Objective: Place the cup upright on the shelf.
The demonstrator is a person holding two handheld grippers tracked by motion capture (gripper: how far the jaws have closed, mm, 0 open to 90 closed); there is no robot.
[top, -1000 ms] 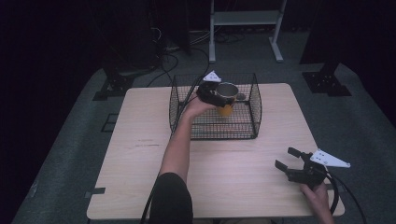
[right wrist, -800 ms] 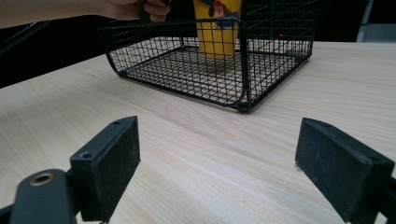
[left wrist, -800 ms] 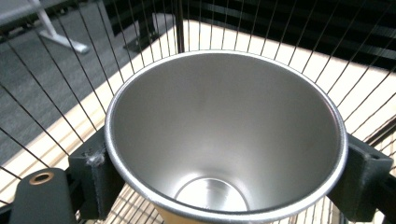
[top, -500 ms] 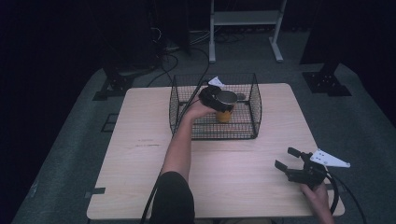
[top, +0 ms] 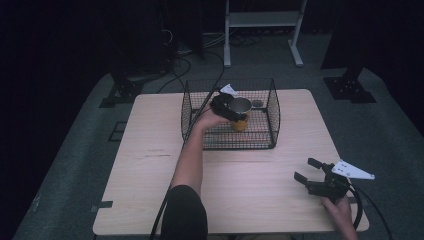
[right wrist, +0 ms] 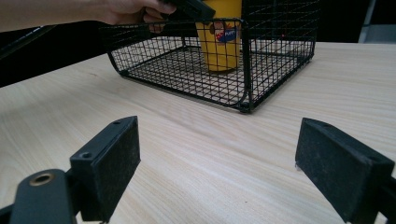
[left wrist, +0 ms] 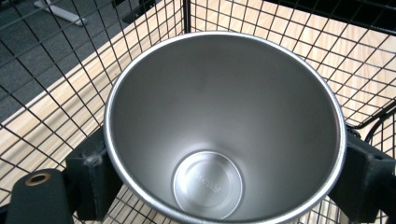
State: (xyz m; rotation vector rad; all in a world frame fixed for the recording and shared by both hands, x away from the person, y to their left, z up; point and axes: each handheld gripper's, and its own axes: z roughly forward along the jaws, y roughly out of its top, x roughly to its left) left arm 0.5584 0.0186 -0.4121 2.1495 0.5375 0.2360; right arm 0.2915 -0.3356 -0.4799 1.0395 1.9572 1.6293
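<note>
A yellow cup (top: 240, 120) with a steel inside (left wrist: 224, 126) stands upright in a black wire basket (top: 227, 142) at the back middle of the table. My left gripper (top: 229, 107) reaches in from above and is shut on the cup's upper wall, with one jaw on each side (left wrist: 229, 179). In the right gripper view the cup (right wrist: 219, 42) seems to rest on the floor of the basket (right wrist: 187, 70). My right gripper (top: 305, 169) hovers low over the table's front right, open and holding nothing (right wrist: 219, 158).
The wooden table (top: 150, 165) has bare room to the left and in front of the basket. A small dark round thing (top: 257, 103) lies in the basket's back right. Beyond the table stand a white frame (top: 260, 20) and black stands on the floor.
My left gripper has lowered the cup a little deeper into the basket. The right gripper has stayed where it was.
</note>
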